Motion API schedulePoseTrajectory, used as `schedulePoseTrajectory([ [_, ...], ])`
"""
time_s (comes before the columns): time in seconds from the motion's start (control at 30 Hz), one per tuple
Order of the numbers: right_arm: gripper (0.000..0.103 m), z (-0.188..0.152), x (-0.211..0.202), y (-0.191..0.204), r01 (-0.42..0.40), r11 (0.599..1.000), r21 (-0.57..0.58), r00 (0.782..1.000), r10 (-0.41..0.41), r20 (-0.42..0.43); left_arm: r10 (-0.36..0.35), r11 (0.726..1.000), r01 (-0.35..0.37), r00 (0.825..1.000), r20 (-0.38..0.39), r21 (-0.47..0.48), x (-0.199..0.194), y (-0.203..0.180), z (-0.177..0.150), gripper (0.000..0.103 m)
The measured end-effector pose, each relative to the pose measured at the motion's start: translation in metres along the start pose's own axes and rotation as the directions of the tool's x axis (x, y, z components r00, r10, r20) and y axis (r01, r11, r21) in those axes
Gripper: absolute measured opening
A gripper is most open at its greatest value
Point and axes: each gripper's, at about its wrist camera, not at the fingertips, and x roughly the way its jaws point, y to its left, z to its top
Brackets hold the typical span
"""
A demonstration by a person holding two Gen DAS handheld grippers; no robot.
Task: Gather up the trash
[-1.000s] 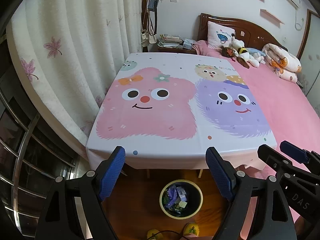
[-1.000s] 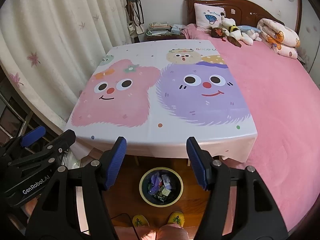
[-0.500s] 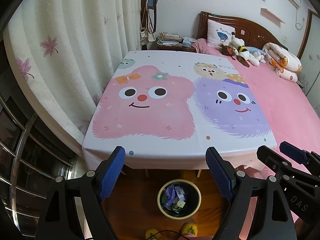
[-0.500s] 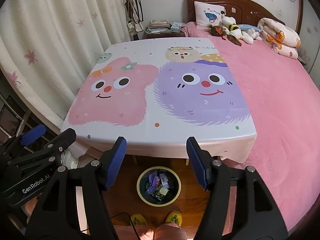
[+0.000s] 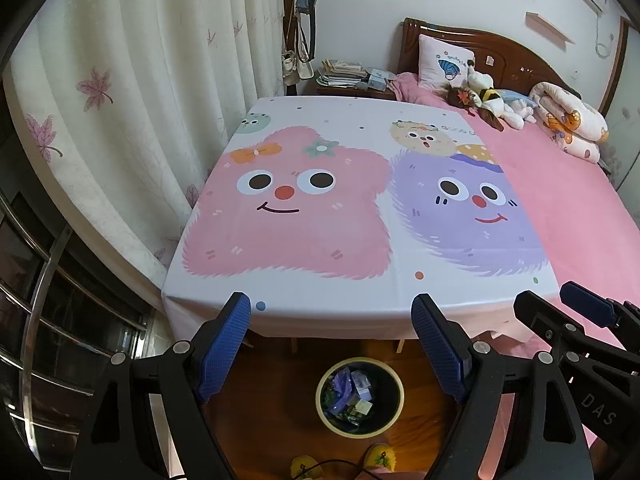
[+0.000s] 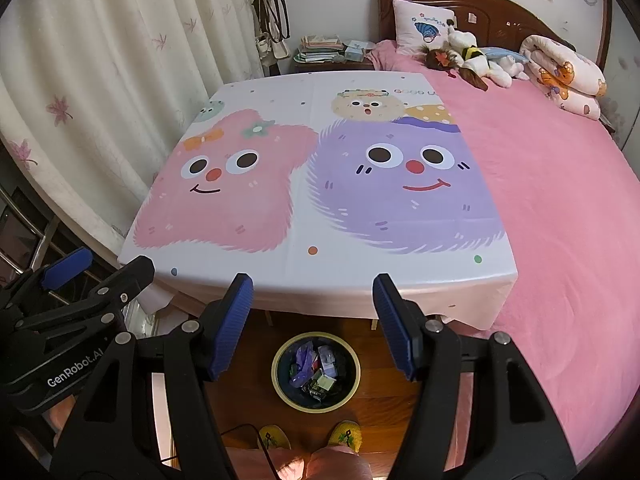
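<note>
Left tongs: the left gripper is spread wide with nothing between its blue pads, held high over the floor.
Right tongs: the right gripper is also wide and empty.
Trash: wrappers and scraps lie in the bin on the wooden floor, just in front of the table.
Table top: the cartoon cloth looks bare, though small bits may be too fine to see.
Risk: a low reach could knock the bin over, or snag the cable near the slippers.

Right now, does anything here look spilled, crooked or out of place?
Nothing stands out. The trash bin stands upright on the floor with its litter inside, and the cartoon tablecloth lies flat and bare.
</note>
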Motion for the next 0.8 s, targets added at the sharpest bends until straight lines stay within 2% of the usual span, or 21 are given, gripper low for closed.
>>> schedulePoseTrajectory([
  [0.8, 0.06, 0.008, 0.016, -0.009, -0.027, 0.999, -0.019, 0.999, 0.027, -0.022, 0.012, 1.0, -0.012, 1.0, -0.015, 0.004, 0.014, 0.008, -0.001, 0.084],
])
